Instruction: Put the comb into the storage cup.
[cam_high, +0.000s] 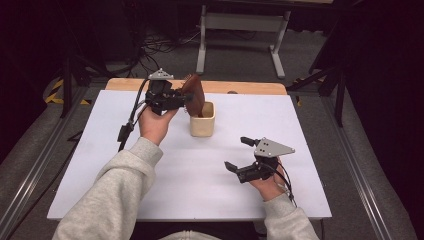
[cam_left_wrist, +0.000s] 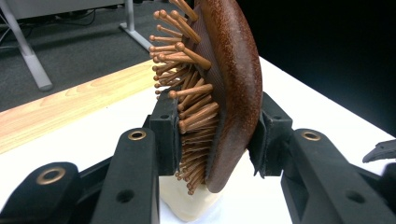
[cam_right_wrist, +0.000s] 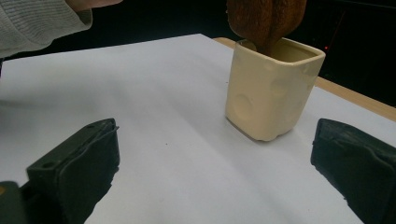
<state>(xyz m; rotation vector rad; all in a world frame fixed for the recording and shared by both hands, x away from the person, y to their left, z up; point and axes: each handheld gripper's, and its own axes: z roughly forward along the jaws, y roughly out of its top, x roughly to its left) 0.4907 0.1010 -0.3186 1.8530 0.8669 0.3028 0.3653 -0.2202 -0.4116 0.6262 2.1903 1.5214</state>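
Done: left gripper (cam_high: 186, 100), upper centre, clamps hairbrush (cam_high: 195, 95) standing in cream cup (cam_high: 202, 121).
Left: release; right gripper (cam_high: 239, 154) open, empty.

Bright, evenly lit tabletop; dark, dim surroundings.

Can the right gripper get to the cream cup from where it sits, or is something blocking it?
Probably yes. The right gripper is open, facing the cream cup across bare white table. Only the brown hairbrush, clamped in the left gripper, occupies the cup's mouth.
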